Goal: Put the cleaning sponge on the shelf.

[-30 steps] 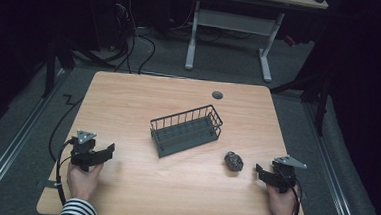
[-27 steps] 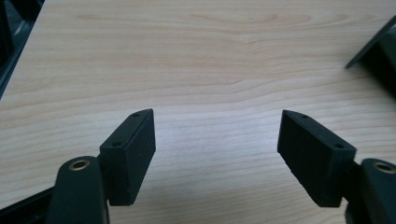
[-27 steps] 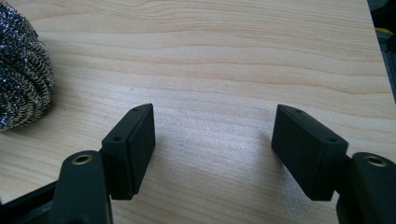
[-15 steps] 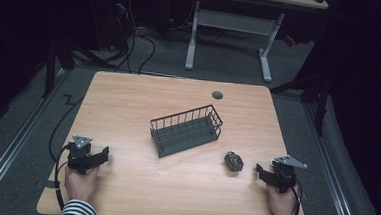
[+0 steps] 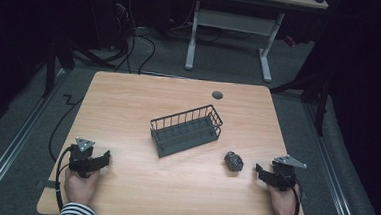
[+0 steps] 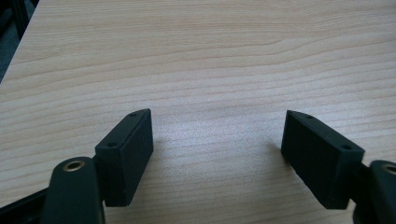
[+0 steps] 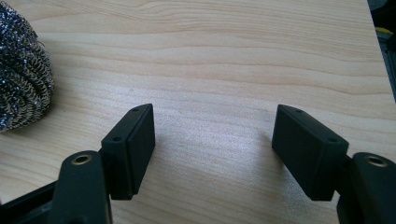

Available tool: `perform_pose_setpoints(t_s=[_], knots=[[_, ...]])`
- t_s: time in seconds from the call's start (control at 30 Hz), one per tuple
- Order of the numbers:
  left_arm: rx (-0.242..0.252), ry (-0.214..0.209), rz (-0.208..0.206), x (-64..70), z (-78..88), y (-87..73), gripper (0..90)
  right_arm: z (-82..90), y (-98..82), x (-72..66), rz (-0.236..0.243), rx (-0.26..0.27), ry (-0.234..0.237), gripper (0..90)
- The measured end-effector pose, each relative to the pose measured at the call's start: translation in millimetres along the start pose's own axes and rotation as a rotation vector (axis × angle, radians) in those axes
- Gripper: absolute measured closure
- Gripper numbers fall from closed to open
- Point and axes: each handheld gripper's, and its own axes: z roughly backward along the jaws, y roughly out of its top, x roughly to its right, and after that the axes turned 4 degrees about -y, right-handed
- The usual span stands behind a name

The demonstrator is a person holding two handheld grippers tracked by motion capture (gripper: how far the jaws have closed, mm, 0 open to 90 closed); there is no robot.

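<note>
The left tongs had sunk closer to the light wooden worktop since a second earlier, their jaws just opening wider with nothing between them. So no grab started yet, I'd guess. The dark wire rectangular basket sat mid-worktop. The crinkly grey steel-wool scrubber ball lay near the right tongs, which had just been opening again, empty. In the right gripper view the scrubber was cut off at the edge.

Left gripper: sunk lower toward the table than a second ago, drawn slightly nearer the person's edge.
Left jaws: just been opening wider, bare wood between them.
Right gripper jaws: closed a little, then reopened; nothing between them.
</note>
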Motion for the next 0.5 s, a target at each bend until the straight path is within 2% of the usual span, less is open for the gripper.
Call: perform_pose_setpoints(t_s=[0.1, 0.13, 0.2, 0.33, 0.37, 0.4, 0.47, 0.5], knots=[[-0.001, -0.005, 0.001, -0.3, 0.0, 0.0, 25.0, 1.0, 0.7, -0.2, -0.003, -0.013, 0.001, 30.6], [-0.001, -0.005, 0.001, -0.3, 0.0, 0.0, 25.0, 3.4, 2.6, 0.0, -0.005, -0.034, 0.026, 29.9], [0.0, -0.007, 0.002, -0.5, 0.1, 0.0, 25.1, 4.9, 3.2, -0.3, -0.003, -0.033, 0.034, 29.7], [-0.001, -0.008, 0.002, -0.6, 0.1, 0.0, 25.0, 23.0, 7.3, -3.7, 0.01, 0.012, 0.072, 29.4], [0.0, -0.008, 0.003, -0.6, 0.1, 0.0, 25.0, 23.0, 7.3, -3.7, 0.01, 0.012, 0.072, 29.4], [-0.001, -0.008, 0.002, -0.6, 0.2, 0.0, 24.9, 29.7, 7.8, -7.8, 0.019, 0.027, 0.09, 29.0], [-0.001, -0.008, 0.001, -0.6, 0.1, 0.0, 24.9, 31.7, 7.9, -9.9, 0.026, 0.03, 0.097, 28.7], [-0.001, -0.008, 0.002, -0.6, 0.1, 0.0, 25.0, 35.0, 8.3, -13.5, 0.048, 0.034, 0.109, 28.2]])
